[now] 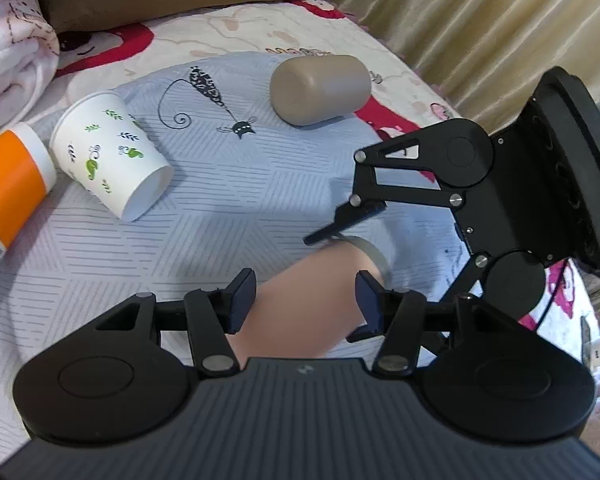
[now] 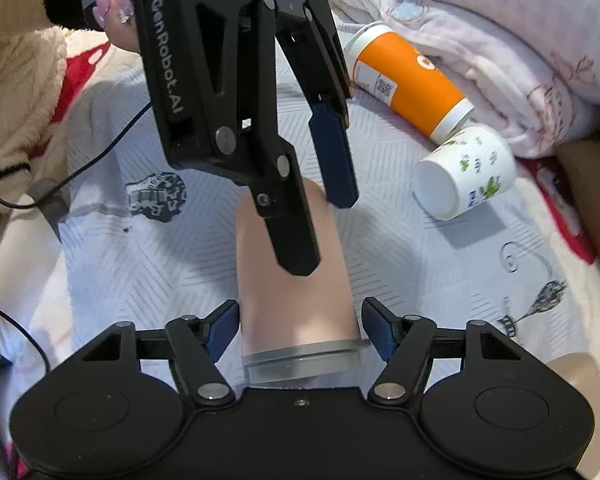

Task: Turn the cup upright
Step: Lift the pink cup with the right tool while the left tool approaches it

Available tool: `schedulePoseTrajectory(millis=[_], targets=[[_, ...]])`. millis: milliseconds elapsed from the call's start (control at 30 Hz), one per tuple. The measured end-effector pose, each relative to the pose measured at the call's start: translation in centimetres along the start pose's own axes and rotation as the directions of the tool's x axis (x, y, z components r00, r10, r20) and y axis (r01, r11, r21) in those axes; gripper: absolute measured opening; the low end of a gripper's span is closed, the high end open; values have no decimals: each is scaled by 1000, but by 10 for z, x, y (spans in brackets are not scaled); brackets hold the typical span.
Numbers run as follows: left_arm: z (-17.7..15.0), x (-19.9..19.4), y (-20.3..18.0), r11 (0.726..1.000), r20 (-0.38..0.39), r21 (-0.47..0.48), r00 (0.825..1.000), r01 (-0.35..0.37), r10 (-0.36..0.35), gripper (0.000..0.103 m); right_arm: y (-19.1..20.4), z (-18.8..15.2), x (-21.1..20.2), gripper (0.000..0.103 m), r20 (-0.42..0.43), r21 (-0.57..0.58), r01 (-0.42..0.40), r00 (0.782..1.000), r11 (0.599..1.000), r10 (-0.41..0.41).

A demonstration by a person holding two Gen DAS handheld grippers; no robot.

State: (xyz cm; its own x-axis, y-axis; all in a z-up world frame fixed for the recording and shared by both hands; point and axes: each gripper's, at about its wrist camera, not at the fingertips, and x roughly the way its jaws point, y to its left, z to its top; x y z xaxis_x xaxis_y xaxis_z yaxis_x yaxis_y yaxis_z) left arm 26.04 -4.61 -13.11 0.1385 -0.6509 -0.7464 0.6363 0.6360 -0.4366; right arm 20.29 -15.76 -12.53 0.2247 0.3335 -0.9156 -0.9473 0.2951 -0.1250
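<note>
On the bed's pale blue cloth (image 2: 180, 264), pink cup (image 2: 296, 300) lying on its side between both grippers: right gripper (image 2: 300, 332) fingers spread at its clear rim, left gripper (image 1: 304, 300) fingers spread around its base, neither pinching.

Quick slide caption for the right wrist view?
Right gripper and left gripper bracket the pink cup lying on its side; orange cup and leaf-print cup lie tipped beyond.

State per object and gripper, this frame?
pink cup: on its side, between both grippers' fingers
beige cup: on its side
leaf-print paper cup: on its side
orange cup: on its side
left gripper: open
right gripper: open
</note>
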Motion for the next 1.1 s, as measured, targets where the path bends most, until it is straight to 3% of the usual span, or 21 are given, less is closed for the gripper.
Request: schedulePoseTrajectory(millis=[300,733,900,1100], targets=[[-2,6,0,1000,-38,-26,999,-11,10,53,8,-1,0,79,-31,-144,176,983,974,-182],[-8,16,23,972,-84,-235,995,26,-47,53,-11,-11,1,81,-39,78,262,965,962,-259],[-13,16,33,949,-61,-310,996,46,-68,52,-21,-14,-3,81,-45,225,221,975,949,-217],[-14,17,38,932,-51,-358,995,61,-85,52,-23,-27,-12,84,-33,446,67,998,892,-58]])
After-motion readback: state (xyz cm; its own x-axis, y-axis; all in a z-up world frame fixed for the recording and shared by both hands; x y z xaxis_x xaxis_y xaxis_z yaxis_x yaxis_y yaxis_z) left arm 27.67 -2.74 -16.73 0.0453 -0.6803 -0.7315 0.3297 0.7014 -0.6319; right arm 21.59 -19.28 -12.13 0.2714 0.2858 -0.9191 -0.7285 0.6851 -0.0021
